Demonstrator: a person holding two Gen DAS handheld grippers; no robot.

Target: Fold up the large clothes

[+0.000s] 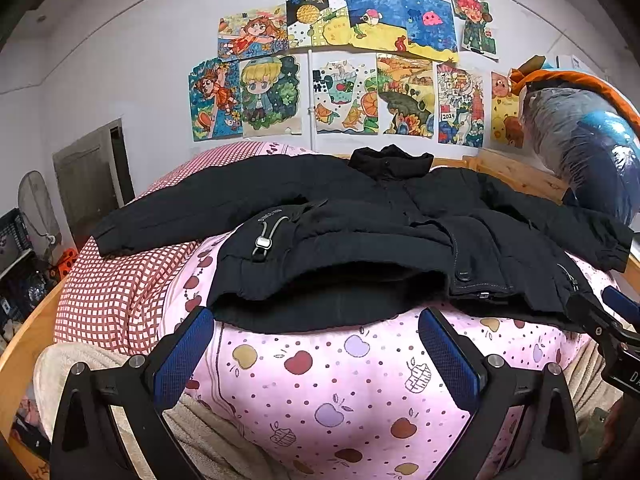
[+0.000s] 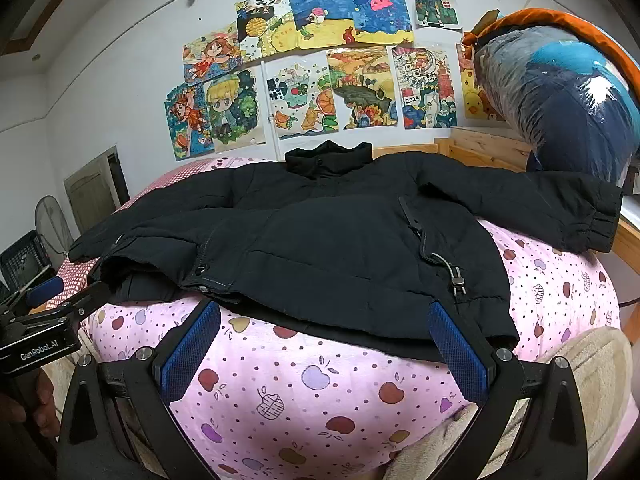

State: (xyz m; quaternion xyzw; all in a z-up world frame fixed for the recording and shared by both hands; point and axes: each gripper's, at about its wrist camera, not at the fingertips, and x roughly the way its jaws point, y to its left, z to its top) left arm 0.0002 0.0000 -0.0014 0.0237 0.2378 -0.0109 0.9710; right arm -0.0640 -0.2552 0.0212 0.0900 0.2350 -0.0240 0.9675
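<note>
A black padded jacket (image 1: 360, 216) is spread front-up on the pink apple-print quilt (image 1: 340, 380), collar toward the drawing-covered wall, hem toward the cameras, sleeves stretched out to either side. The left gripper (image 1: 316, 344) and right gripper (image 2: 324, 336) are held wide apart at the hem, jaws released, nothing clamped between the blue pads.

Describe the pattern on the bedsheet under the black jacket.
Pink bedsheet with dots and apples, clearest in the right wrist view.
</note>
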